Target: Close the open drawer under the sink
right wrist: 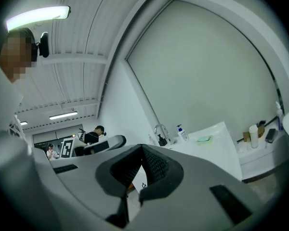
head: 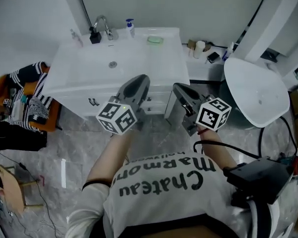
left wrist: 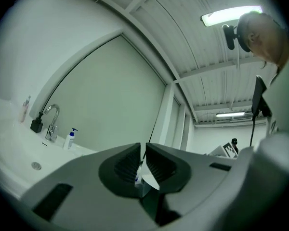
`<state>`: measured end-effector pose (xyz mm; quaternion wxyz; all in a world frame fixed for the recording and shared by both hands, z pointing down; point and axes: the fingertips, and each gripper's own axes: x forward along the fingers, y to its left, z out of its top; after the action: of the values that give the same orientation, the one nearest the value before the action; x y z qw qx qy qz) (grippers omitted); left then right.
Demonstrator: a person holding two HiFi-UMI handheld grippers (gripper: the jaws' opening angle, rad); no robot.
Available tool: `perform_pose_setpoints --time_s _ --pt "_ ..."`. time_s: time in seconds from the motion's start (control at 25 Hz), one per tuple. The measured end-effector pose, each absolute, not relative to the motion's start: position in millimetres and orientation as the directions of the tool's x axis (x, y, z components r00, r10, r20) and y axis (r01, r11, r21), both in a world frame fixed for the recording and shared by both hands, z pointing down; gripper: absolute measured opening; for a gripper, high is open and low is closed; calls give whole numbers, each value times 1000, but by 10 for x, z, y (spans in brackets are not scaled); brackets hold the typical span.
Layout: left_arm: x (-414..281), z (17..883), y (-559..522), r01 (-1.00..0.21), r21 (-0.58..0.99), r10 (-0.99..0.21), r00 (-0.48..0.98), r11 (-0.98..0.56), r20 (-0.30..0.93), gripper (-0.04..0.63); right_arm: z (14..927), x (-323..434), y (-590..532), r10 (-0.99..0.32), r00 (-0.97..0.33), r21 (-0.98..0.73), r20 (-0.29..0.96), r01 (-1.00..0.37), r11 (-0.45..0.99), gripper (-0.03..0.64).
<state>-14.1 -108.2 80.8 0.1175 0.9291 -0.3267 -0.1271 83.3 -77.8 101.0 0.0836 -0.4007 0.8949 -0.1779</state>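
The white sink cabinet (head: pixel 84 86) stands ahead of me, with a tap (head: pixel 103 26), a soap bottle (head: pixel 130 28) and a green soap (head: pixel 155 40) on top. Drawer fronts with dark handles (head: pixel 93 102) run below its rim. The left gripper hides the middle, so I cannot tell how far any drawer stands out. Both grippers are raised in front of the cabinet, touching nothing. My left gripper (head: pixel 141 78) (left wrist: pixel 143 146) shows a narrow gap between its pads, with nothing in it. My right gripper (head: pixel 178 87) (right wrist: pixel 142 147) has its tips together and holds nothing.
A large white oval basin (head: pixel 253 90) stands to the right of the cabinet, beside a low shelf with bottles and a phone (head: pixel 204 51). At the left is an orange chair with striped clothing (head: pixel 27 95). A black box with cables (head: pixel 258 180) lies at my right.
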Motion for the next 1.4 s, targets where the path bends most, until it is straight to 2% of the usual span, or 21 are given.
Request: perform_pose_setpoints --time_s 0.32,0.6,0.92,1.4 --pt "-319 718 -917 -582 321 -650 742 -747 -164 38 1110 740 -803 -714 -693 -331 97 -700 633 12" --pt "-386 949 -803 -639 266 -676 734 -722 -70 38 1377 827 -821 -714 -682 -337 159 -717 609 12" --pt "-286 1210 -851 -653 284 -681 732 -702 2 38 1415 938 -927 -718 -680 -358 150 -714 602 12" --pt "-198 1276 -855 -657 281 -681 732 -700 17 38 1503 968 -920 -702 -694 -373 161 -701 608 12"
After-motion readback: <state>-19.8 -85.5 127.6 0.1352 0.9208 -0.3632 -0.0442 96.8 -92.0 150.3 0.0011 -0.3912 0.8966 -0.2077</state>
